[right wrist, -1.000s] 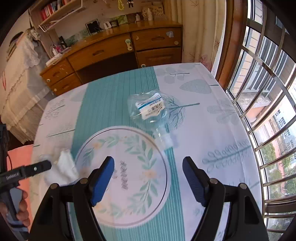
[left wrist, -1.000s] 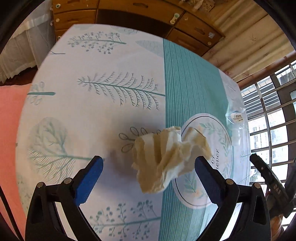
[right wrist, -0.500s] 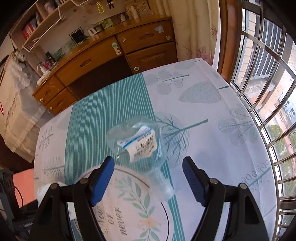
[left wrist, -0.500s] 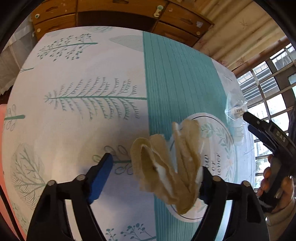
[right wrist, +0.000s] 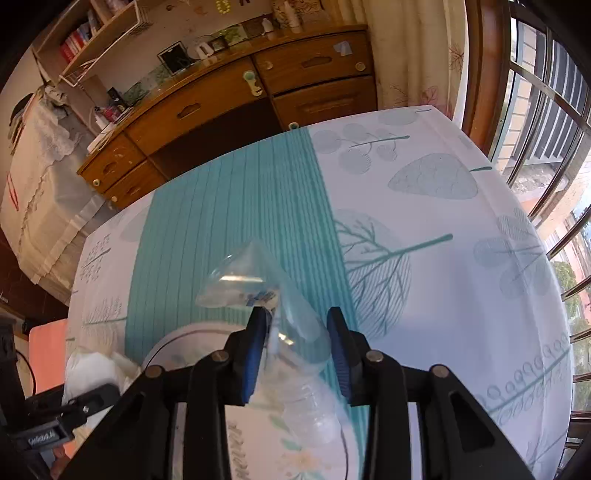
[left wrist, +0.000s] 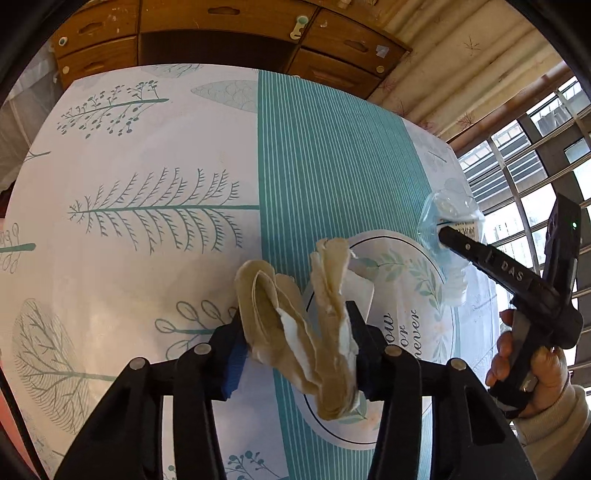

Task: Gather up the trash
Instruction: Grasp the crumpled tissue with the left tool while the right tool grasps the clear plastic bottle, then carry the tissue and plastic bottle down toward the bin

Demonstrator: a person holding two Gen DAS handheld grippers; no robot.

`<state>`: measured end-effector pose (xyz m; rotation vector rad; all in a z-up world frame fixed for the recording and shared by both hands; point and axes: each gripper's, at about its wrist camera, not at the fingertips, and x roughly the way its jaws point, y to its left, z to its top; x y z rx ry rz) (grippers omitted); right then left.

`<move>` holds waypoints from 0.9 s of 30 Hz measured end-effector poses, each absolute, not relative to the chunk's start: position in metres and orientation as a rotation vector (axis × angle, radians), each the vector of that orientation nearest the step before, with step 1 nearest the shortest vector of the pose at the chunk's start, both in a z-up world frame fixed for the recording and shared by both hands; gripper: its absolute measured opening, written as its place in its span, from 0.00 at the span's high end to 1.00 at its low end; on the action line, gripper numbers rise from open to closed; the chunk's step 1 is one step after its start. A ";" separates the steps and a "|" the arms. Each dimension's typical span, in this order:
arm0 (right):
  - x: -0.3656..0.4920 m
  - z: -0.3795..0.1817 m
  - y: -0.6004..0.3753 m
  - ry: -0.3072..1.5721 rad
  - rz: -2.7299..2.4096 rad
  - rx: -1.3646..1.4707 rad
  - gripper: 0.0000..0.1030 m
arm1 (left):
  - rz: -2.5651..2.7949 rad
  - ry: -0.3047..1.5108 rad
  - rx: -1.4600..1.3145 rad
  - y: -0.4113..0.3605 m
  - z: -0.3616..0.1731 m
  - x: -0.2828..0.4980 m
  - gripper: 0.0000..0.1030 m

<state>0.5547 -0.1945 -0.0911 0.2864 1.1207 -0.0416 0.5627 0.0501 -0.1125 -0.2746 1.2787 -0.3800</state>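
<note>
The left gripper (left wrist: 295, 332) clamps the crumpled napkin (left wrist: 295, 332); the right gripper (right wrist: 297, 339) pinches the clear plastic bottle (right wrist: 266, 295) mid-table (right wrist: 480, 295). Both pieces gathered; disposal remains, no bin visible.

Leaf-print tablecloth (left wrist: 147, 221), wooden drawer desk (right wrist: 221, 107), wall shelf (right wrist: 96, 33) of books, barred window (right wrist: 546, 92).

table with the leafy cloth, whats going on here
A person is collecting trash with a handheld gripper in each hand. The left gripper is shut on a crumpled paper napkin, held above the tablecloth. The right gripper has closed on a crushed clear plastic bottle over the cloth's teal stripe. The pictures show no bin.
</note>
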 end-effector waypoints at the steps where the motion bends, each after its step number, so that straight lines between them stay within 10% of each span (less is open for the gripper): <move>1: 0.549 -0.090 -0.191 1.130 -0.040 0.279 0.68 | -0.376 1.279 -0.276 0.050 -0.111 0.561 0.57; 27: 0.276 0.007 -0.168 1.124 0.251 0.217 0.69 | -0.278 1.153 -0.241 0.038 -0.011 0.272 0.60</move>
